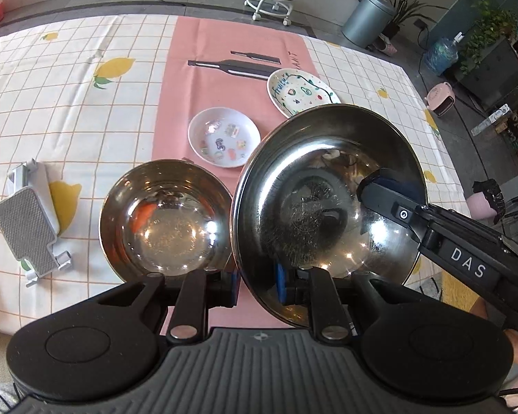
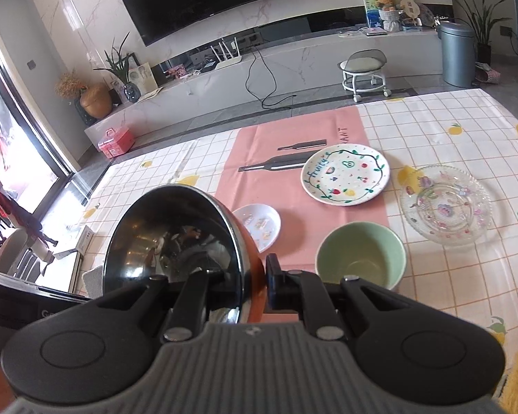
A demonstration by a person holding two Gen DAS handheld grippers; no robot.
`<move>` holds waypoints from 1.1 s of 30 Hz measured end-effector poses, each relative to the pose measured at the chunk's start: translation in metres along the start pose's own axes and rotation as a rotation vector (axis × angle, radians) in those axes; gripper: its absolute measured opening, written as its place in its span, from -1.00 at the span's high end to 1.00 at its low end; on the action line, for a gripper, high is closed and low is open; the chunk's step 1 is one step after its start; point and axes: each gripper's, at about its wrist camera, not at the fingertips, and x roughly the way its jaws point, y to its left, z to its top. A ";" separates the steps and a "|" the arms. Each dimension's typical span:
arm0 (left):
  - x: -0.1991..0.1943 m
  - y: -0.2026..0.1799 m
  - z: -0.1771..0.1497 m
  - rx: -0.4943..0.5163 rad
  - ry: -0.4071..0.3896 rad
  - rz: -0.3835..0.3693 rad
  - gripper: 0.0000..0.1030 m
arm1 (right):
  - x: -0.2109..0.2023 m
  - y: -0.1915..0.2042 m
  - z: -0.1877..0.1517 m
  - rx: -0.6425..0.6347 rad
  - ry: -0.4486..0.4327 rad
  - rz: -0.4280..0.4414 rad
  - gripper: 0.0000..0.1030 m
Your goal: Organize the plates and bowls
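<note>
Clamping the near rim of a large steel bowl (image 1: 314,207), the left gripper (image 1: 259,284) holds it tilted above the table (image 1: 86,120), jaws nearly together on the thin edge. Just left of that gripper sits a smaller steel bowl (image 1: 162,217). The right gripper (image 1: 380,186) grips the large bowl's opposite rim; in its own view the pads pinch the orange-backed edge. Right of the right gripper stands a green cup (image 2: 361,255). Beyond lie a small white dish (image 1: 223,136), a fruit-painted plate (image 2: 345,174) and a glass plate (image 2: 445,203)
</note>
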 end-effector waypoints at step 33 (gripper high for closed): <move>0.089 -0.003 -0.030 0.133 0.291 -0.135 0.49 | 0.042 -0.048 -0.046 0.024 0.241 -0.120 0.78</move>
